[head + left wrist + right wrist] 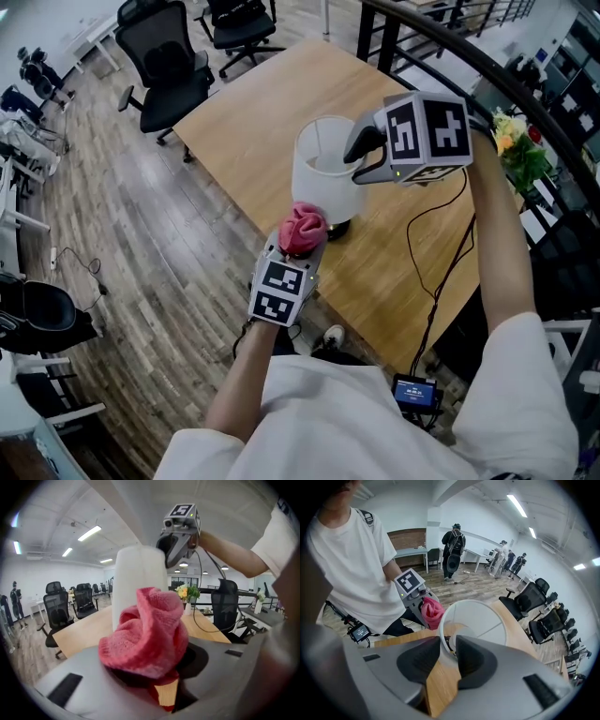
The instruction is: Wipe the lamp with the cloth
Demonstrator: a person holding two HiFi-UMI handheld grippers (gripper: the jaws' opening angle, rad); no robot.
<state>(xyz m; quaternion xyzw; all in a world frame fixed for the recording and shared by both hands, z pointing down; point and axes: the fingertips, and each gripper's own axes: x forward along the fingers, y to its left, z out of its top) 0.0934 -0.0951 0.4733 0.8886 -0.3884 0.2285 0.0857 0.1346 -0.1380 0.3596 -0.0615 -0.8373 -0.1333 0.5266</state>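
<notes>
Pink knit cloth (145,630) is bunched between the left gripper (302,247) fingers (84,677), which are clamped on it. The wad sticks out past the tips. It sits at the lower outer wall of the white lampshade (323,178), on the side toward the person; touching or just shy, can't tell.

Right gripper (448,644) fingers (419,660) pinch the lampshade's top rim, one pad inside, one outside, thin wall between them. It points steeply down and is across the rim from the cloth.

Lamp is upright, its dark base (337,228) on the wooden tabletop (253,112), near the edge closest to the person. A black cable (439,272) trails over the tabletop to the right of the lamp. Flowers (186,592) in a white vase stand on the tabletop's far right side. Black office chairs (169,66) are on the plank floor beyond the tabletop's far end. People stand further off in the right gripper view.
</notes>
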